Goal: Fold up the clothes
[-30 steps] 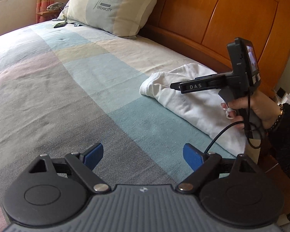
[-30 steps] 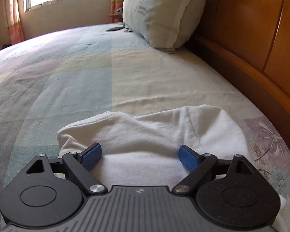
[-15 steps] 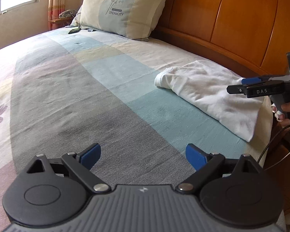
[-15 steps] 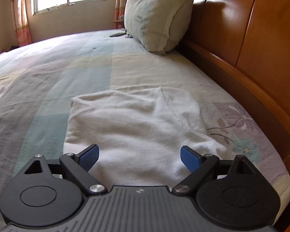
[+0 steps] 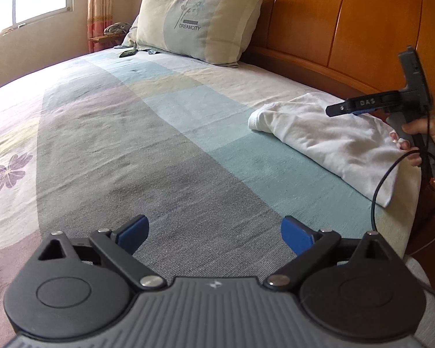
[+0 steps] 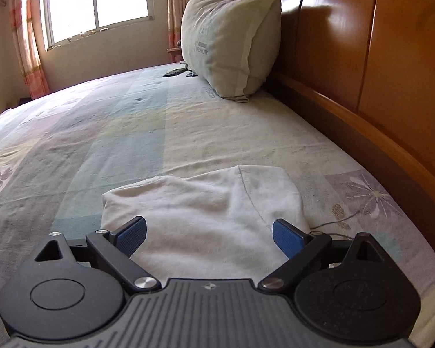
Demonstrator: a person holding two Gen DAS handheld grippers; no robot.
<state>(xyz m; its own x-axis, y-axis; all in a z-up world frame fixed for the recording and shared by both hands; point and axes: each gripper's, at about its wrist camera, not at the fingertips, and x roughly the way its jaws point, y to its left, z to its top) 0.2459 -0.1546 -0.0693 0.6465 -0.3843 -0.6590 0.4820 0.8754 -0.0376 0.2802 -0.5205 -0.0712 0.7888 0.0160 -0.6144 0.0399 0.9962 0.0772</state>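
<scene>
A white folded garment (image 5: pixel 327 136) lies on the bed near the headboard; it also shows in the right wrist view (image 6: pixel 200 217). My left gripper (image 5: pixel 214 233) is open and empty over the bedspread, well left of the garment. My right gripper (image 6: pixel 208 233) is open and empty, held just above the garment's near part. In the left wrist view the right gripper (image 5: pixel 348 107) hovers over the garment, held by a hand.
A pillow (image 5: pixel 200 20) leans on the wooden headboard (image 5: pixel 348 29). A dark remote (image 5: pixel 127 53) lies beside the pillow. The patchwork bedspread (image 5: pixel 130 145) stretches left toward a window (image 6: pixel 95 3). The bed edge (image 5: pixel 411 203) is just right of the garment.
The right gripper drew back from the garment, then came forward and lower over it again. The left gripper's view swung toward the pillow. Both stayed open.
</scene>
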